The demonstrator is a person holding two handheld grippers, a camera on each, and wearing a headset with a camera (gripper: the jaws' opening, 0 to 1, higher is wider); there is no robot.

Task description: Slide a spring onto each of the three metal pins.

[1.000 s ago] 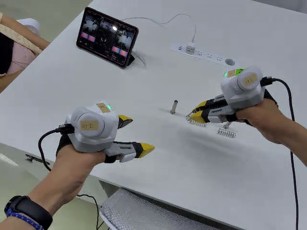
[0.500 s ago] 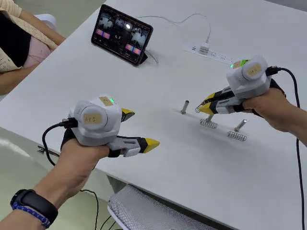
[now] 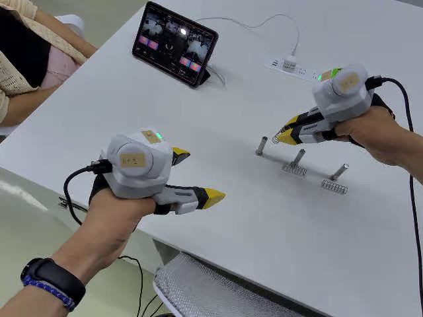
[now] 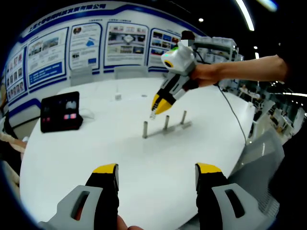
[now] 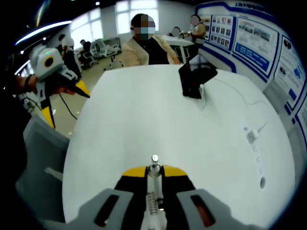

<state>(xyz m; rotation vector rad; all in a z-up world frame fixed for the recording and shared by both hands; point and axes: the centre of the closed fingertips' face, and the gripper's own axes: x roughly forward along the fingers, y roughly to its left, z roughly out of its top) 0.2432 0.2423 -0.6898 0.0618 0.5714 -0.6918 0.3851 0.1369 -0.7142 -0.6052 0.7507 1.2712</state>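
— On the left?
— Seated person (image 3: 26,59) at the far corner of a white tabletop (image 3: 218,218). Left tongs (image 3: 198,176) spread wide, holding nothing, over the near edge above a grey mesh chair (image 3: 211,294).
— Further in?
— Dark tablet (image 3: 175,44) propped upright; beyond it a white power strip (image 3: 294,67).
— The pins?
— Three in a row. Left pin (image 3: 262,145) bare. Middle pin (image 3: 298,157) with a loose spring (image 3: 294,170) lying at its foot; right pin (image 3: 339,172) likewise, second loose spring (image 3: 334,187). Right tongs (image 3: 285,137) clamped on a third spring (image 5: 152,201), close to the left pin's top.
— The room?
— Poster boards (image 4: 86,45) along the wall.
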